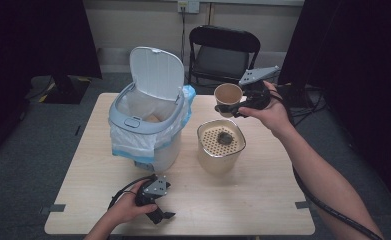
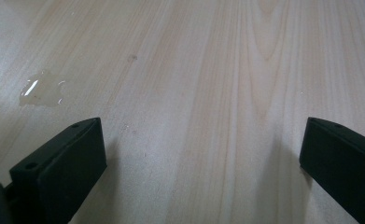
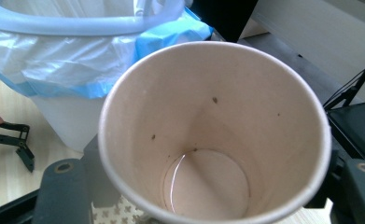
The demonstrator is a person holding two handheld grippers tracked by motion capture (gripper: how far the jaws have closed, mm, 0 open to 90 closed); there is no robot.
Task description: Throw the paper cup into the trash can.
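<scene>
The paper cup [image 1: 228, 97] is held up in the air above the far right part of the worktop [image 1: 263, 200], just beyond a cream container with a perforated strainer insert [image 1: 221, 145] and to the right of the bin. The right hand-held gripper [image 1: 240, 107] has its two jaws closed against the cup's sides, one on each side of the wall, and carries it roughly upright. In the right gripper view the paper cup [image 3: 215, 135] looks empty, its pale inside wall marked by a few small dark specks and a thin wet line around the bottom. The strainer insert holds a dark clump near its middle. The white bin [image 1: 145, 125] stands on the left half of the worktop with its lid [image 1: 156, 72] tipped up and a white and blue liner bag [image 1: 133, 142] folded over its rim. The left hand-held gripper [image 1: 160, 212] rests low at the near edge of the worktop, jaws spread wide with nothing between them. In the left gripper view a small puddle [image 2: 40, 93] lies on the bare wood. A black folding chair [image 1: 223, 55] stands behind the worktop.
</scene>
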